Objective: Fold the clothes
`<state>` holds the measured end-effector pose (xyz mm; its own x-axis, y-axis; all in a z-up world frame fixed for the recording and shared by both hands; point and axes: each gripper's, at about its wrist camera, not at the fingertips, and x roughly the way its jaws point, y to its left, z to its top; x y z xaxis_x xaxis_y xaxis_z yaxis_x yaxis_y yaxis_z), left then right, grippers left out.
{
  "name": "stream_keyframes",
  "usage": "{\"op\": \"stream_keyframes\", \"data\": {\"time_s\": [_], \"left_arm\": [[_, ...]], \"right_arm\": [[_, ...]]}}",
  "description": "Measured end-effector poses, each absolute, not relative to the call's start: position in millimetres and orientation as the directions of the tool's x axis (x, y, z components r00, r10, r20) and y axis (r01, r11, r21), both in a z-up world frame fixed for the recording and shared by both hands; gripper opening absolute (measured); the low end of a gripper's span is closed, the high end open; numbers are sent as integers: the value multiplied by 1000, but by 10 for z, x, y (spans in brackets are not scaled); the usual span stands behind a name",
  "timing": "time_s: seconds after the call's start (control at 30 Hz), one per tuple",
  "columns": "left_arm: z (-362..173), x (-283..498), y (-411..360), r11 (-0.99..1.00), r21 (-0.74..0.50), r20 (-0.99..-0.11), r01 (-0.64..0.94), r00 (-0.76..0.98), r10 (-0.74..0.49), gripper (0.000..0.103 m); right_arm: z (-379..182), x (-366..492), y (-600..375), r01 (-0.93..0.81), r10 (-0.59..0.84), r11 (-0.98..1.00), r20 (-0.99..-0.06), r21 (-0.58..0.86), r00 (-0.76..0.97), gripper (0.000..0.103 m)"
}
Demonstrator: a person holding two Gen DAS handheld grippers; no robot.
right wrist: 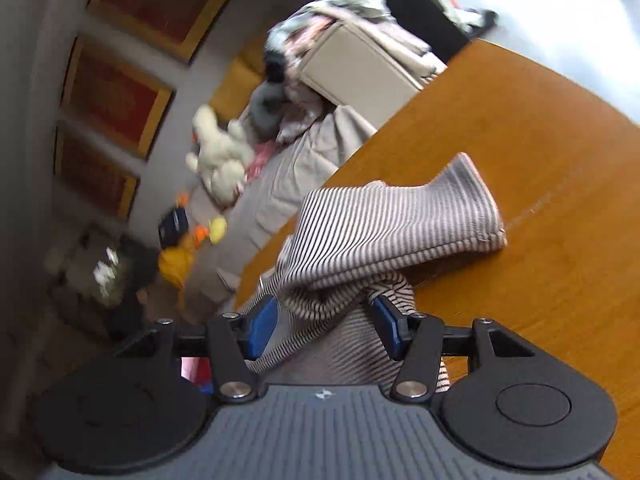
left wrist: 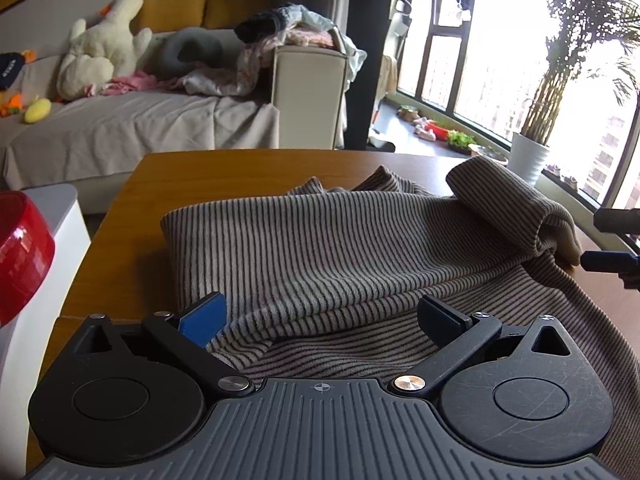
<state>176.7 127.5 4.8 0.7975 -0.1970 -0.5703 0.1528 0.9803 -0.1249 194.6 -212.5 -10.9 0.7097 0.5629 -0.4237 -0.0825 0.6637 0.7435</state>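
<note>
A beige garment with thin dark stripes (left wrist: 328,248) lies spread on the wooden table (left wrist: 120,216). Its sleeve (left wrist: 504,204) is folded over at the right. My left gripper (left wrist: 320,316) is open, its fingers wide apart just above the near part of the garment. My right gripper (right wrist: 326,324) is open, with bunched striped fabric (right wrist: 384,224) lying loose between its blue pads (right wrist: 262,328). The right gripper's fingertips also show at the right edge of the left wrist view (left wrist: 612,240), beside the sleeve.
A sofa (left wrist: 132,120) with a plush toy (left wrist: 100,48) and piled clothes stands behind the table. A white unit with a red object (left wrist: 20,248) is at the left. A potted plant (left wrist: 532,152) stands by the windows at the right.
</note>
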Motion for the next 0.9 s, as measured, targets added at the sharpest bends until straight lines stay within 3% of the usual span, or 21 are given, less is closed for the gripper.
{"op": "stream_keyframes", "data": {"time_s": [0.13,0.17,0.2,0.27,0.33,0.43,0.6,0.73,0.9], "left_arm": [[48,1780,1286,979,-136,-568,151,798,-202,103],[49,1783,1277,980,-135,-568,148,798,-199,103],[49,1787,1265,980,-134,-569,144,799,-195,103],[49,1793,1242,982,-132,-570,137,800,-188,103],[49,1807,1217,983,-133,-570,126,802,-180,103],[52,1875,1146,979,-165,-559,118,807,-191,103],[52,2051,916,965,-210,-535,155,808,-246,103],[68,2075,964,954,-243,-539,176,793,-284,103],[217,1831,1424,931,-341,-529,128,793,-303,103]], "right_arm": [[-237,2109,-2264,12,498,610,-395,792,772,55],[-269,2150,-2298,35,480,594,-389,804,787,44],[-301,2190,-2333,57,461,577,-383,815,801,25],[-366,2272,-2402,100,423,541,-372,835,826,13],[-430,2353,-2472,140,382,501,-363,854,850,12],[-124,2391,-2698,106,279,599,-330,794,902,11],[663,2213,-2873,-3,142,793,-180,609,973,10],[1102,2189,-2533,-141,232,860,-128,491,964,10],[1195,2284,-1760,-348,437,842,-144,413,888,10]]}}
